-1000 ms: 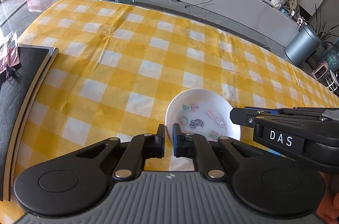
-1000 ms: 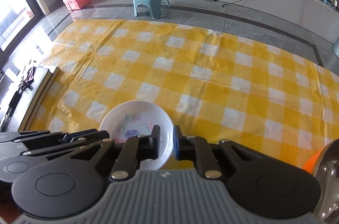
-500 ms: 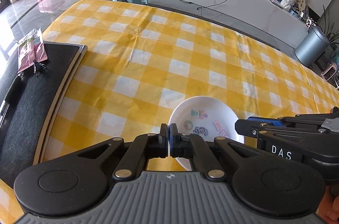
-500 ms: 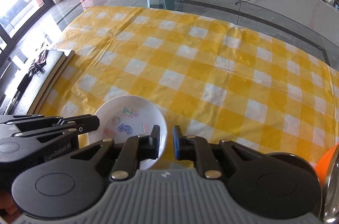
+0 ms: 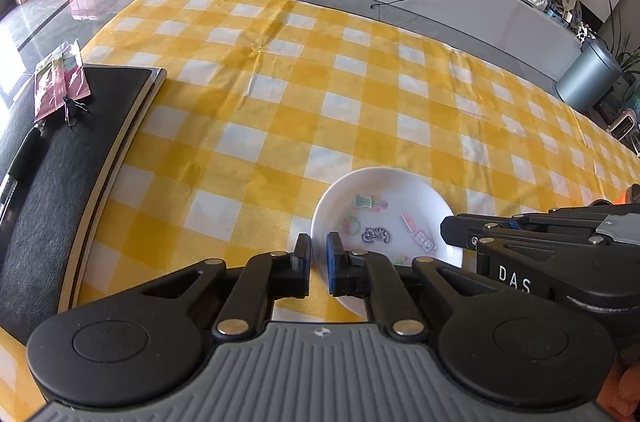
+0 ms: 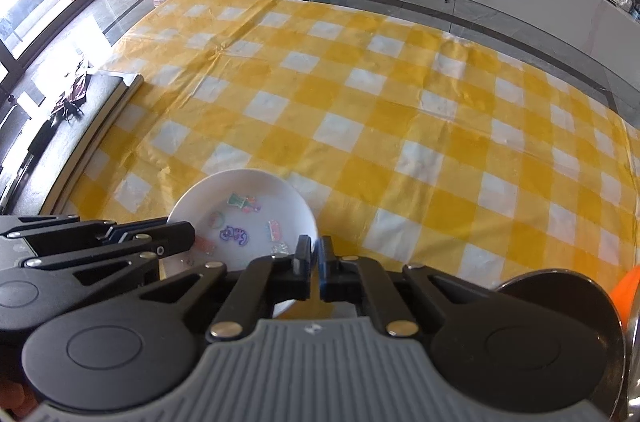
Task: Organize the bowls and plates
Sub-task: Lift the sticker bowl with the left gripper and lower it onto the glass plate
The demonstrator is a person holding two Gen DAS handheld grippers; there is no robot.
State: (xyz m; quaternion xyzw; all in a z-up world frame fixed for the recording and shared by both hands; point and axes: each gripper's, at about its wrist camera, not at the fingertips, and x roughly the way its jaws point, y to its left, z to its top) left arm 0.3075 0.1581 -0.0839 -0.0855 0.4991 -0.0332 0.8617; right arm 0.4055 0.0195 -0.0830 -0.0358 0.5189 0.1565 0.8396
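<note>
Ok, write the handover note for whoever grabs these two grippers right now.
Left gripper: shut on the left rim of the white cartoon-print plate.
Right gripper: shut on the same plate's right rim.
The plate is over the yellow checked tablecloth; I cannot tell whether it is lifted.
Done: both grips set.
Left: carry the plate to its place. A metal rim and an orange thing show at the far right, barely in view.
</note>
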